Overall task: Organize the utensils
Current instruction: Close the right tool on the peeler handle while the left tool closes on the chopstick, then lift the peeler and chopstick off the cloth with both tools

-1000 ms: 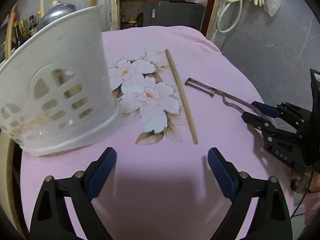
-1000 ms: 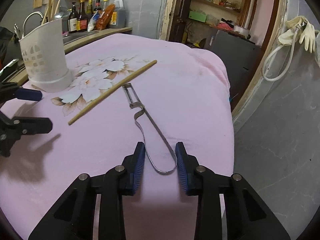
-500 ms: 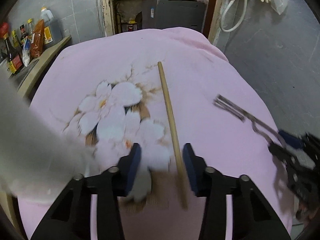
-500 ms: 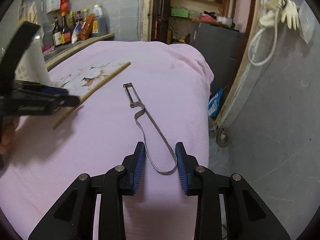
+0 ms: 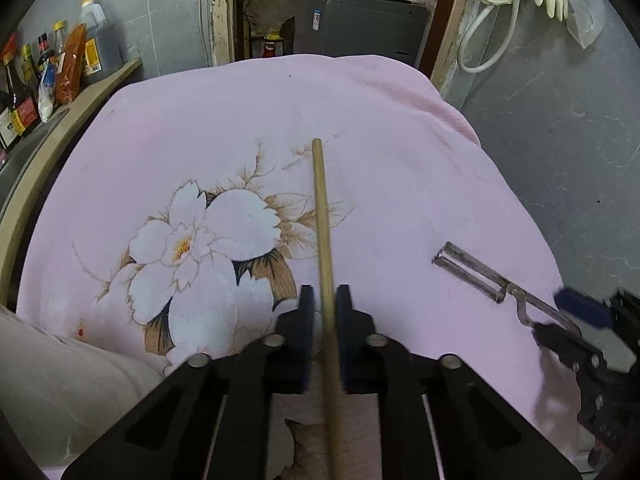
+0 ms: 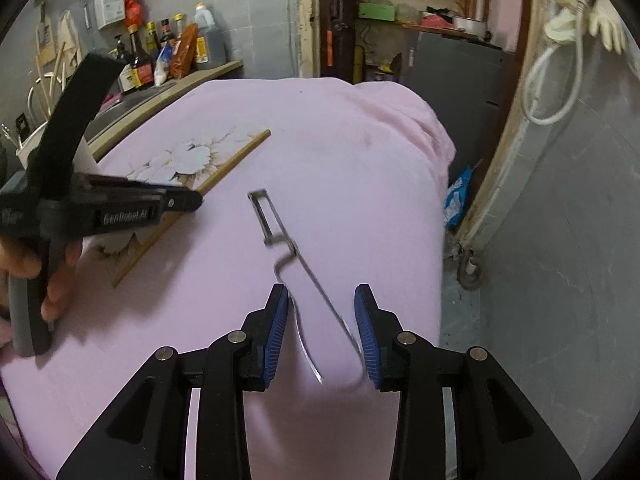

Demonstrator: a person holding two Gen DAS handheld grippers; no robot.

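Left wrist view shows the left gripper [image 5: 323,312] with its jaws nearly closed around the near part of a wooden chopstick [image 5: 322,216]; firm contact I cannot confirm. This stick lies on the pink cloth [image 5: 384,128] over the worktop and points away across the flower print. It seems light, stiff and smooth, so a hold near the middle looks safer. At the right gripper [image 6: 322,320] the jaws stand apart, with the wire handle of a metal peeler [image 6: 280,236] between them, not pressed. That loop looks thin, springy and slippery. Farther left, a white holder [image 6: 30,148] waits.
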